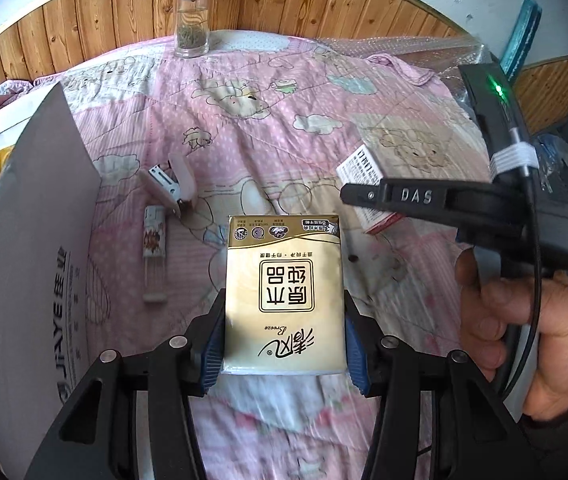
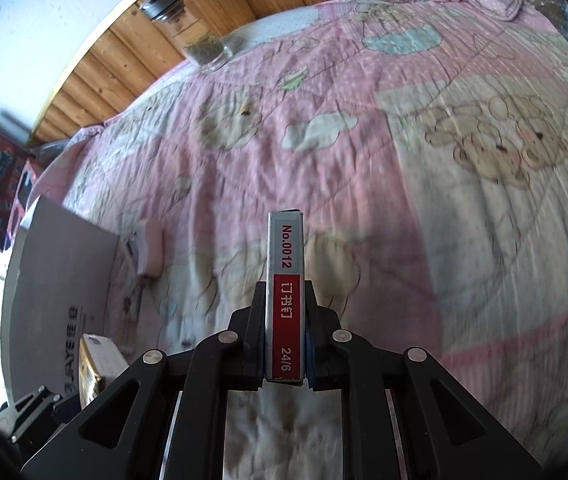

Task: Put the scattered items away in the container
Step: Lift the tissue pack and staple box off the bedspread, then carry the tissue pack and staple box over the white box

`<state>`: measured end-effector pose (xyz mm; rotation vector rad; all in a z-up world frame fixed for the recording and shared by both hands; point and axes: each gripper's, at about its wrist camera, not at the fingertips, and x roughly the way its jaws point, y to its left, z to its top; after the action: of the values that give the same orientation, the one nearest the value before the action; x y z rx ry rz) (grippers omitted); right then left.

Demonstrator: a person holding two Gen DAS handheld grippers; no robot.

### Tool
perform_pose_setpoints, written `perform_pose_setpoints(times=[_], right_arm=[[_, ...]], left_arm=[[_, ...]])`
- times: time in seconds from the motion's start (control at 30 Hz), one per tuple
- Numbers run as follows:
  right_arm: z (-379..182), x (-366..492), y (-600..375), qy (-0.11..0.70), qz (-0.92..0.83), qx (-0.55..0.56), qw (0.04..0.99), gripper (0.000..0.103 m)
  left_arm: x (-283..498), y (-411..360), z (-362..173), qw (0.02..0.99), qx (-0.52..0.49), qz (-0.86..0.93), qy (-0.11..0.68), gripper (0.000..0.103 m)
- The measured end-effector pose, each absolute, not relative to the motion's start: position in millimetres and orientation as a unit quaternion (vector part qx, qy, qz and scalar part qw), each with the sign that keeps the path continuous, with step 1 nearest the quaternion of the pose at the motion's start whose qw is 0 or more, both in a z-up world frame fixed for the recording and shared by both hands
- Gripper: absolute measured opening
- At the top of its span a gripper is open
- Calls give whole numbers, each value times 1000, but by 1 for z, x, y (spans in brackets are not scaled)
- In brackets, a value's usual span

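You were in the carrying step: both grippers already had an item, and the next move, as I judge it, called for bringing each one over the open box and letting go there.

In the left wrist view, your left gripper (image 1: 284, 336) was clenched on the tissue pack (image 1: 283, 292). The pack sat flat between the two blue pads (image 1: 214, 344), low in the centre of the frame, and most of its length reached out past the fingertips. In the right wrist view, your right gripper (image 2: 285, 344) gripped the staple box (image 2: 285, 296) on edge, its narrow red and grey side facing the camera, also sticking forward beyond the fingers.

The box (image 1: 44, 240) stood at the left edge of the left view, its white flap raised. Farther out on the pink quilt (image 1: 284, 120) a stapler (image 1: 170, 184) and a lighter (image 1: 154, 236) lay just beside that flap, not yet collected. At the top of the frame a glass jar (image 1: 191, 16) stood upright near the wooden wall.
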<state>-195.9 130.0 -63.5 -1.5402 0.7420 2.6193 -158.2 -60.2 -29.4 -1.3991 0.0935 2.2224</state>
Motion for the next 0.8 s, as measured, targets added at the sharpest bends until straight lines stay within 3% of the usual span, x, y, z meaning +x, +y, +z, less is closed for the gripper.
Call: perform_pose_setpoints(times=[0.8], right_arm=[[-46, -96, 60, 234, 836, -495, -25, 15]], left_arm=[[-78, -109, 11, 274, -497, 823, 11, 52]])
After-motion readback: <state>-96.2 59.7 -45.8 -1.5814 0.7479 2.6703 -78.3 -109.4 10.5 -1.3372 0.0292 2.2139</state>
